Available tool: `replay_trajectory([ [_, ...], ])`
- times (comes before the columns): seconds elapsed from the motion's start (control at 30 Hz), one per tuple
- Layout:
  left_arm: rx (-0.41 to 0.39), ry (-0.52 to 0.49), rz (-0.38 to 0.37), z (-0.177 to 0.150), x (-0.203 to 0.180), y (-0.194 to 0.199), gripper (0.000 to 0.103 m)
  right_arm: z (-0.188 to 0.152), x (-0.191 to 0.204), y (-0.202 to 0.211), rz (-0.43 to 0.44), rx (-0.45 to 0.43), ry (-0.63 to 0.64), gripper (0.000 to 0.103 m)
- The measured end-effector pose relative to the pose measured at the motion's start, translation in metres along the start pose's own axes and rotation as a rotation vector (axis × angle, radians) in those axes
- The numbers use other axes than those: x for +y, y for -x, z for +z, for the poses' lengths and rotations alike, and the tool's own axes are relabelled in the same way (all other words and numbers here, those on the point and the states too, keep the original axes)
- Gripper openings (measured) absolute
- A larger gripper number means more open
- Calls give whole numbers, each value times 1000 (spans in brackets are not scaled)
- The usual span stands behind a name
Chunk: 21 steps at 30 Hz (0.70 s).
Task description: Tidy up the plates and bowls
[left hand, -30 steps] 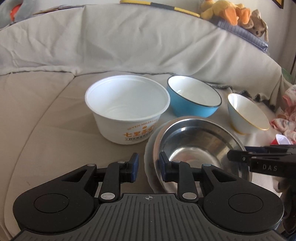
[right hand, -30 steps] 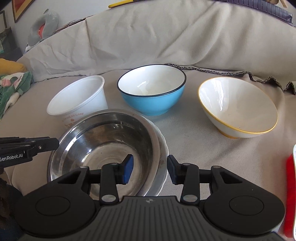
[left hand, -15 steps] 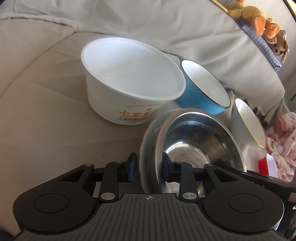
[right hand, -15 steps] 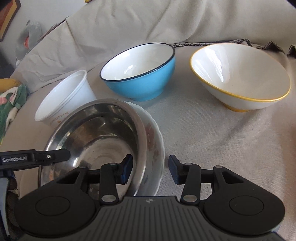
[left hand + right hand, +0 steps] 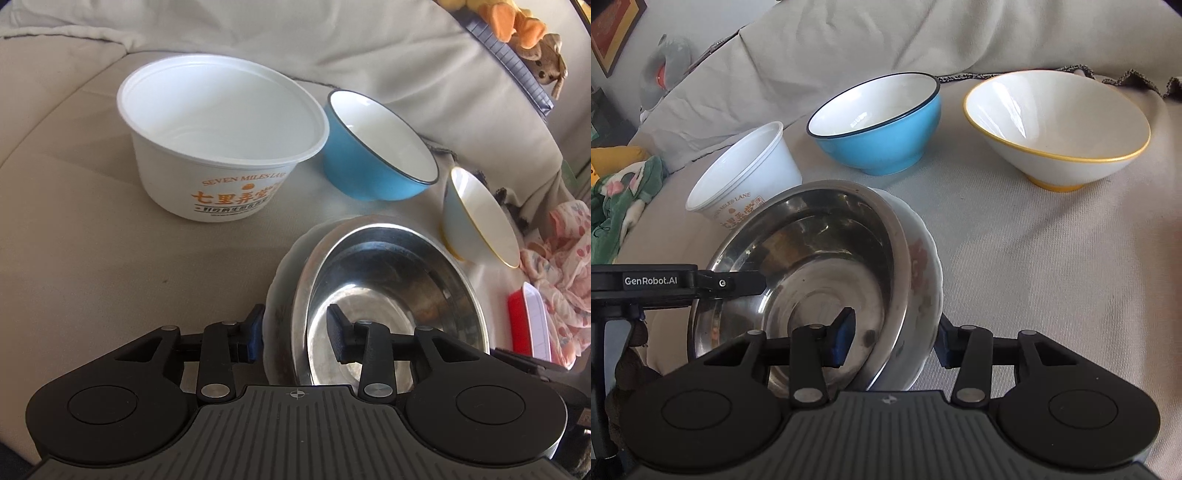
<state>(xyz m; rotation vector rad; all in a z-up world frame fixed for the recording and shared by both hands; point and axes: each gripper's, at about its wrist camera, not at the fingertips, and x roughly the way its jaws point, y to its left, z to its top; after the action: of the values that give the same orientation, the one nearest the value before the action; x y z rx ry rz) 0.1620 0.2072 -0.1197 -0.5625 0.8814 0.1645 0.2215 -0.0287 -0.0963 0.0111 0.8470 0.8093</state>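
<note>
Straddling the nested pair from both sides: our left gripper [image 5: 295,334] has its jaws opening, rims of the steel bowl [image 5: 388,295] and the white floral bowl [image 5: 282,295] under it between the fingers, pads no longer pressing as far as we can see. Right gripper [image 5: 892,338] sits partly open across the opposite rim of the same stack, one finger inside the steel bowl, one outside the floral bowl; clamped or just loose around it, we can't tell. Stack sits low centre in both wrist views, on the cloth-covered sofa [image 5: 110,240], tilted in the right view. Progress, our read: one nesting done (steel into floral), stack probably being set down. Left to do: white plastic tub [image 5: 221,147] upper left, blue bowl [image 5: 376,147] just right of it and nearly touching, yellow-rimmed bowl [image 5: 480,218] further right; all three standing separate and empty. No plates visible that we can identify; red-and-white item [image 5: 528,325] at right edge is unclear.
</note>
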Motion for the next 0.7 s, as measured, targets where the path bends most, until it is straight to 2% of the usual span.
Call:
replay_trajectory([
  [0.23,-18,-24,44,18,-2,-8,40,0,11,1,-16,-18,-4,46],
  [0.37,-16,-4,27,29,3,-13,40,9,13,-3,-14,-33,7,46],
  [0.5,-16,-14,2,27,2,-17,40,20,4,-12,-43,-37,-5,46],
  [0.7,-74,-18,12,20,-1,-10,39,15,4,-11,-39,-45,25,46],
])
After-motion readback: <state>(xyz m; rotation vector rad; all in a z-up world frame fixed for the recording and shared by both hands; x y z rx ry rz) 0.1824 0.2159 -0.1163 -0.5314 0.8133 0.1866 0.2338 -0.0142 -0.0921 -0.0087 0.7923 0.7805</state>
